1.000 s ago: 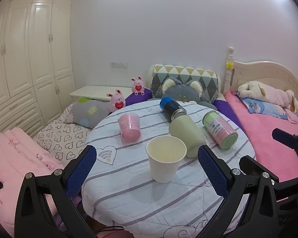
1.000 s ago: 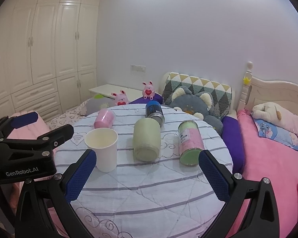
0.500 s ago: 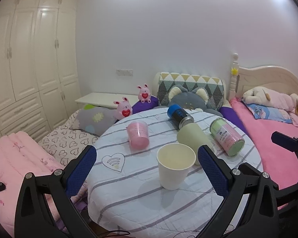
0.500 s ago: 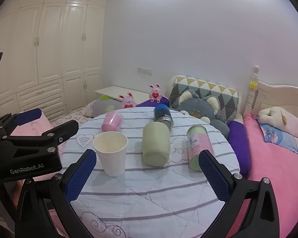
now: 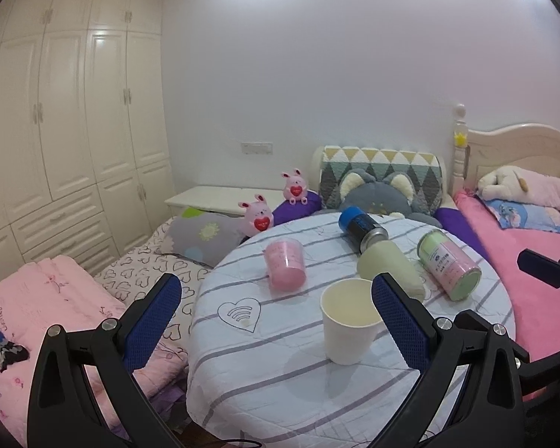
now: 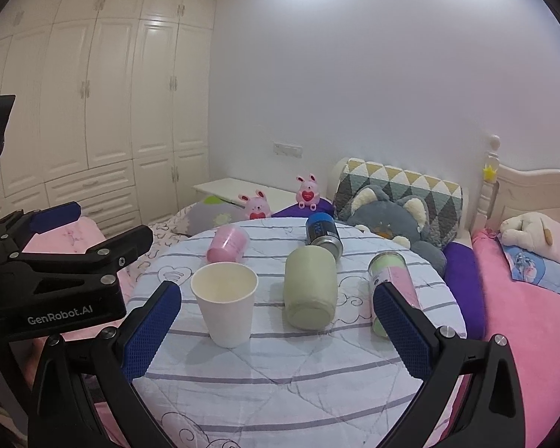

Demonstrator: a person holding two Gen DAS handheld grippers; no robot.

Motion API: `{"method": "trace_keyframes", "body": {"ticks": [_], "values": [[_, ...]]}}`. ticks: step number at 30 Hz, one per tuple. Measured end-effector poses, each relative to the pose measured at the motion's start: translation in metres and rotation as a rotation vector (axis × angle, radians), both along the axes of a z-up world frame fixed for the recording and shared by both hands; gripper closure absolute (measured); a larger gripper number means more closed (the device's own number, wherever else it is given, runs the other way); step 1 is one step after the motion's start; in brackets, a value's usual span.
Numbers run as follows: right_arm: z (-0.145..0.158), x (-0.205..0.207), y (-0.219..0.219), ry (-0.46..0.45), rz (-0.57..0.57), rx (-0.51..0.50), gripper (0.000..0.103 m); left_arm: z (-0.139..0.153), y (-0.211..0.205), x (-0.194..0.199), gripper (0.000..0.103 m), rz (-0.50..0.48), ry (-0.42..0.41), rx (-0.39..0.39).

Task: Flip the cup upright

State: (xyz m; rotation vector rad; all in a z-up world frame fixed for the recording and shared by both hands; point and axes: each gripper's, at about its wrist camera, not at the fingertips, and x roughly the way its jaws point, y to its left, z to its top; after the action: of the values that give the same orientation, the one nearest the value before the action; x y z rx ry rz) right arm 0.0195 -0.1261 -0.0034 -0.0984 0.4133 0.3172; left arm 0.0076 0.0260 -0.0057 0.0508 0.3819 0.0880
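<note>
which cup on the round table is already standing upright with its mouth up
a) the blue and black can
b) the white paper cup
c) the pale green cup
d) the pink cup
b: the white paper cup stands on its base with its open rim facing up, while the other three lie on their sides.

place: home bedroom | evidence: bed, wardrobe, plush toys, pillows

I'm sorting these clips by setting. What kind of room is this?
Most likely a bedroom: a bed with a cream headboard, plush toys on it, and a tall white wardrobe along the wall. The cups lie on a round cloth-covered table.
</note>
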Motion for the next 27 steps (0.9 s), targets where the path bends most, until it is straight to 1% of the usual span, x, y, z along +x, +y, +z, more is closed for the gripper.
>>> {"method": "trace_keyframes", "body": {"ticks": [7, 16, 19, 24, 27], "values": [[-0.003, 0.003, 0.001, 0.012, -0.007, -0.006, 0.000, -0.002, -0.002, 0.000, 0.000, -0.010, 0.024, 0.009], [-0.002, 0.002, -0.013, 0.020, -0.049, 0.011, 0.000, -0.006, -0.013, 0.003, 0.000, -0.047, 0.051, 0.026], [-0.002, 0.002, -0.014, 0.022, -0.051, 0.011, 0.000, -0.006, -0.014, 0.002, 0.000, -0.049, 0.053, 0.025], [-0.003, 0.002, -0.016, 0.030, -0.060, 0.007, 0.000, -0.011, -0.018, 0.006, 0.000, -0.072, 0.085, 0.010], [-0.004, 0.004, -0.018, 0.039, -0.067, 0.005, 0.000, -0.014, -0.021, 0.008, 0.000, -0.073, 0.093, 0.019]]}}
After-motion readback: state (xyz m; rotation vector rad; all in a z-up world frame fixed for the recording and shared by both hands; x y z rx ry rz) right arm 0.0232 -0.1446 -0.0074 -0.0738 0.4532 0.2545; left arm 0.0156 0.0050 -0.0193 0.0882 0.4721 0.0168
